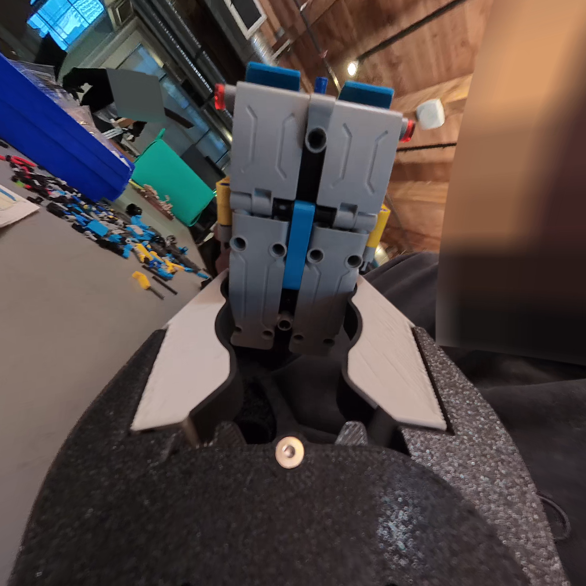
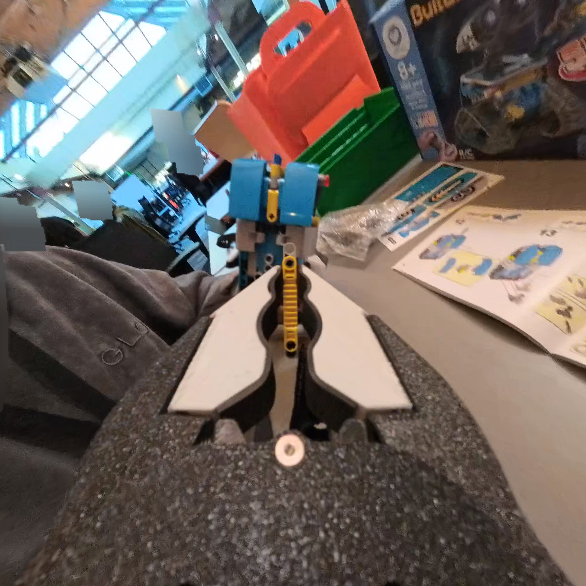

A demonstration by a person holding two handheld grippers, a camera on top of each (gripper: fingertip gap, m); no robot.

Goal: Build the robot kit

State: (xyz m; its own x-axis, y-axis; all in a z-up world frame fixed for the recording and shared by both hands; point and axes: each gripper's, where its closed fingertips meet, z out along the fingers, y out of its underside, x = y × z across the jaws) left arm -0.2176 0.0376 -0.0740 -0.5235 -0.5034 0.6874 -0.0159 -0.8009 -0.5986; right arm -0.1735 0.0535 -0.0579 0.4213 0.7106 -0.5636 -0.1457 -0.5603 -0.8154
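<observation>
My left gripper [image 1: 291,285] is shut on a brick-built model [image 1: 314,177] of grey panels with a blue centre strip, blue top blocks, red studs and yellow side pins. It grips the lower grey part and holds the model upright above the table. In the right wrist view the same model [image 2: 274,196] shows its blue side, held in the air. My right gripper [image 2: 290,269] is shut on a yellow toothed rack piece [image 2: 289,304]. The rack's top end reaches the model's underside; I cannot tell whether it is attached.
Loose blue, black and yellow pieces [image 1: 126,234] lie on the grey table [image 1: 63,301], with a blue bin [image 1: 54,136] and green bag [image 1: 171,180] behind. An open instruction booklet [image 2: 494,272], sticker sheet [image 2: 444,196], plastic bag [image 2: 348,231], green bin [image 2: 358,158], orange bag [image 2: 304,88] and set box [image 2: 507,76] lie right. A person's grey sleeve [image 2: 79,317] is left.
</observation>
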